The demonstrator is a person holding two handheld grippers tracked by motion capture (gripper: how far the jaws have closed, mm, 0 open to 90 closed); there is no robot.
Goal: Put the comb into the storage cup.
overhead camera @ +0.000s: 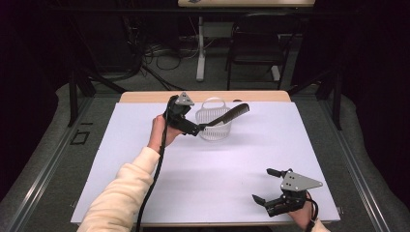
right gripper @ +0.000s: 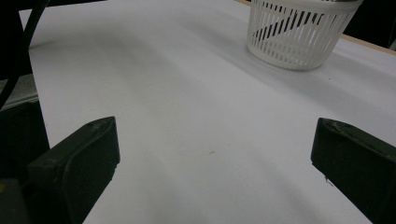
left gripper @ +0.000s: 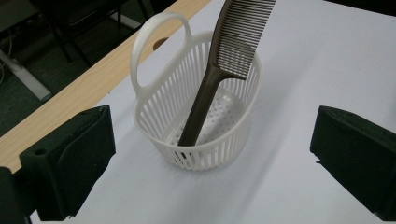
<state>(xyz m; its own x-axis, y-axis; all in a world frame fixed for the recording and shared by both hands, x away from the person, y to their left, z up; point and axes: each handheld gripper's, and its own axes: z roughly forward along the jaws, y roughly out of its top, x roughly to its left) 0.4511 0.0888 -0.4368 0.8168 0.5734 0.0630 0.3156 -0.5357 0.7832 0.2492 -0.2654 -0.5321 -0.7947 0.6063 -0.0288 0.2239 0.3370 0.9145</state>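
The left gripper hangs with jaws spread wide and empty, just short of the white basket, which lies straight ahead of it. The brown comb stands in that basket, handle end down on the basket floor, toothed end leaning up over the far rim. The right gripper, also open, rests well apart near the surface front edge

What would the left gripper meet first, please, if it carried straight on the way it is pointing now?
Most likely the white basket: it sits dead ahead of the open left gripper, with bare table between. The near wall would come first, then the brown comb leaning inside it.
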